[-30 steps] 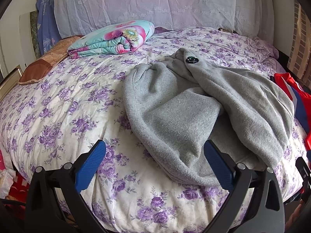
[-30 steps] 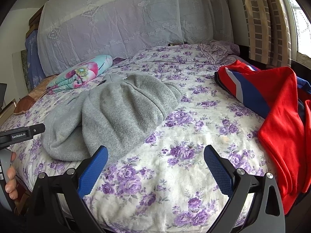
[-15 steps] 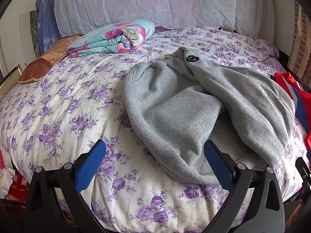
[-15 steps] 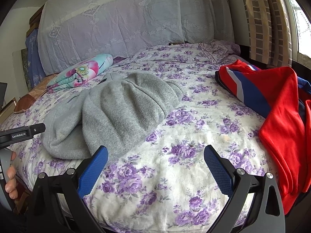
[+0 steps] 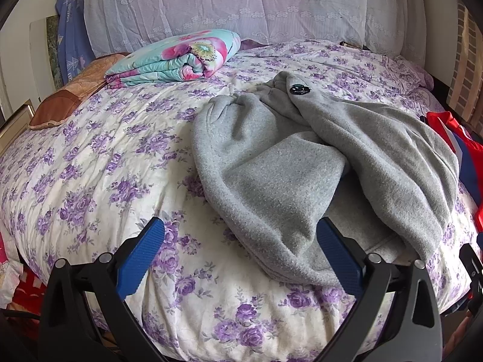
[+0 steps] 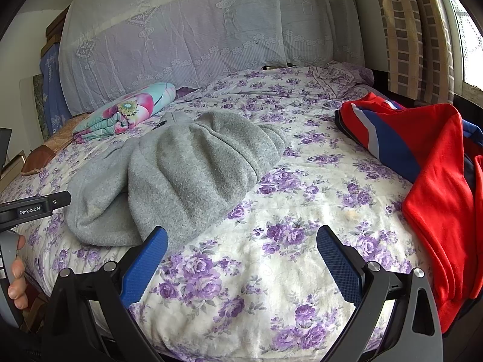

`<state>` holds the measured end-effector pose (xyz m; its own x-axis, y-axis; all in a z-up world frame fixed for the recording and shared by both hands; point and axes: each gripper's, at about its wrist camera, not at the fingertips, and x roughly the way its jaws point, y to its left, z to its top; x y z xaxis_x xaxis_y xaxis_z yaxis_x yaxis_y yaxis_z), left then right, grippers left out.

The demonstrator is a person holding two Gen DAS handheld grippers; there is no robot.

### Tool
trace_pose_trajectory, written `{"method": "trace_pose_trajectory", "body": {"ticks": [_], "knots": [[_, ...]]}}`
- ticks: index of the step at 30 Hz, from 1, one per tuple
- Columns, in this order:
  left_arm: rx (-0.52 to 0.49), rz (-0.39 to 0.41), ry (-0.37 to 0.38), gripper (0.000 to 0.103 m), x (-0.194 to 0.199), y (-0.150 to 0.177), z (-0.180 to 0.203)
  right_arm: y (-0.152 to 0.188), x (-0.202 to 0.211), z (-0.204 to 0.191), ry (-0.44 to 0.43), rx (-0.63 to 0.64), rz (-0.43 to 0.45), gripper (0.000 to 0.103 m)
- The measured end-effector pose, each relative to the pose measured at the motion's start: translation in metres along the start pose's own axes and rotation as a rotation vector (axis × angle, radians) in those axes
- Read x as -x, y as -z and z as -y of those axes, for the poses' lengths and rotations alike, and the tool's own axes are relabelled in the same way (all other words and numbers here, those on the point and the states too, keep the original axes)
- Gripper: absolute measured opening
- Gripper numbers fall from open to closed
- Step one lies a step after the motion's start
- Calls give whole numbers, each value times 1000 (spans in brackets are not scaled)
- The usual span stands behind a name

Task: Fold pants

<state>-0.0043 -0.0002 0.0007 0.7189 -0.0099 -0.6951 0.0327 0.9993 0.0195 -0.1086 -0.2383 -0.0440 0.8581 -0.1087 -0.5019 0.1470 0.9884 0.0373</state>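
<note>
Grey fleece pants point(image 5: 295, 166) lie crumpled on the bed, legs crossed over each other, a small black patch near the far end. In the right wrist view the pants point(image 6: 187, 169) lie left of centre. My left gripper point(image 5: 241, 250) is open and empty, hovering at the bed's near edge with its right finger over the nearest fold. My right gripper point(image 6: 241, 256) is open and empty over bare bedspread, right of the pants. The left gripper's body shows at the left edge of the right wrist view.
The bed has a purple floral bedspread point(image 5: 90, 166). A folded floral quilt point(image 5: 178, 57) lies at the back left by a brown cushion point(image 5: 69, 102). A red and blue garment point(image 6: 422, 163) lies at the right. A lace-covered headboard point(image 6: 211, 30) stands behind.
Both grippers have drifted slightly toward the bed; the view of the pants has shifted a little. Nothing was grasped.
</note>
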Motion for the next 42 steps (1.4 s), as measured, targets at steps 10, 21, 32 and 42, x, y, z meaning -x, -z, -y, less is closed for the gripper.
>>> {"method": "trace_pose_trajectory", "body": {"ticks": [10, 21, 32, 42], "knots": [[64, -54, 95, 98, -23, -39, -46, -47, -5, -21, -90, 160, 7, 100], [226, -340, 280, 98, -175, -126, -77, -236, -135, -114, -210, 451, -87, 99], [198, -315, 336, 21, -190, -124, -51, -212, -367, -189, -54, 536, -561, 28], [228, 117, 332, 17, -19, -119, -105, -303, -221, -252, -416, 591, -152, 17]]}}
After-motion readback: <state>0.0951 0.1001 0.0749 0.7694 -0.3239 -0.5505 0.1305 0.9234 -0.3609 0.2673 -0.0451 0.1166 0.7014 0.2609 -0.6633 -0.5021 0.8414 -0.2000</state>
